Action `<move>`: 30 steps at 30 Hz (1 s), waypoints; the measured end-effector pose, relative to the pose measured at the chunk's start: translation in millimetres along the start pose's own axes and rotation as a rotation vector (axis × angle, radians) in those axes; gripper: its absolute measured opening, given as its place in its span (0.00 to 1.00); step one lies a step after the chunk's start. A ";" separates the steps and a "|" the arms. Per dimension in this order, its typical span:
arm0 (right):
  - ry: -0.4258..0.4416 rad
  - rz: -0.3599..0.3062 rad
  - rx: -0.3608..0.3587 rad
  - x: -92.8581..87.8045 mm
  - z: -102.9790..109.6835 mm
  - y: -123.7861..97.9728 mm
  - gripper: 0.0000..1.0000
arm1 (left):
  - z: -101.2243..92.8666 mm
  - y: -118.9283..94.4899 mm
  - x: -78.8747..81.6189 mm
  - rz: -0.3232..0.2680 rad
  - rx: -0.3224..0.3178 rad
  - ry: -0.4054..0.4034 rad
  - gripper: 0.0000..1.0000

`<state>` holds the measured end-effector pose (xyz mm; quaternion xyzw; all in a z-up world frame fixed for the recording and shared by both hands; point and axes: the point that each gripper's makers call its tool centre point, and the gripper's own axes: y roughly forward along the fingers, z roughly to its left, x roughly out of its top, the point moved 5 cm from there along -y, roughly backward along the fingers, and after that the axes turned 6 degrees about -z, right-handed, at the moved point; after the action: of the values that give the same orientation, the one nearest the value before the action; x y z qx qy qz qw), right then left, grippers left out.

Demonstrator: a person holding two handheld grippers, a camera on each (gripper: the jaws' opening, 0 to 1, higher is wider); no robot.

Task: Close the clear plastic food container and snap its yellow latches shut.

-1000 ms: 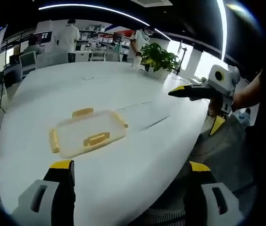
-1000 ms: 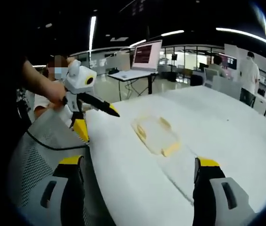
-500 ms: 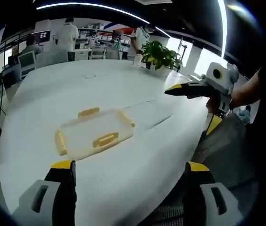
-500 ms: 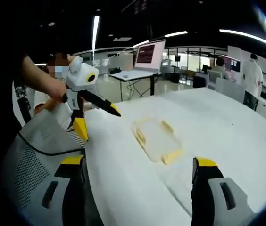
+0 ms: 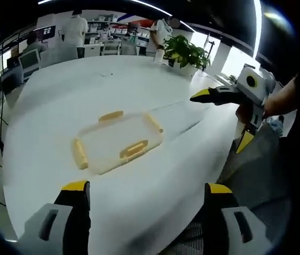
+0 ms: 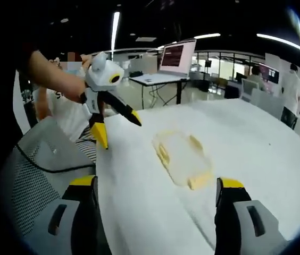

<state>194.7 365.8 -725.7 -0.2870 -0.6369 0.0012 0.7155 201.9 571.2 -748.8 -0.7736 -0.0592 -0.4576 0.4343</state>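
One clear container (image 5: pixel 119 143) with four yellow latches (image 5: pixel 134 149), two claws (image 5: pixel 142 204) (image 6: pixel 155 199) spread wide above table (image 5: pixel 59 95).

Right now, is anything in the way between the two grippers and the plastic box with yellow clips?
Nothing visible. Only bare white table lies between the container and the open left gripper or right gripper.

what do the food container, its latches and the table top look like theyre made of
Container: clear, slightly frosted plastic, since the white table shows through it. Latches: opaque yellow plastic with a dull finish, probably moulded. Table: smooth matte white top, with thin seam lines; laminate or painted board perhaps, though the look leaves it open.
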 end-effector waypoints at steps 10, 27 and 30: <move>0.004 0.003 0.006 7.2 -8.8 15.1 0.91 | 12.4 5.3 -1.5 0.035 -0.018 -0.010 0.79; 0.021 0.069 0.002 7.2 -30.5 34.7 0.85 | 37.3 13.7 4.5 0.079 -0.034 0.047 0.82; 0.017 0.075 0.002 6.7 -33.7 36.5 0.86 | 40.9 16.0 2.7 0.120 -0.046 0.087 0.83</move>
<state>240.1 385.0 -735.5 -0.3101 -0.6196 0.0261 0.7206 238.1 590.3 -765.0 -0.7649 0.0167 -0.4652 0.4453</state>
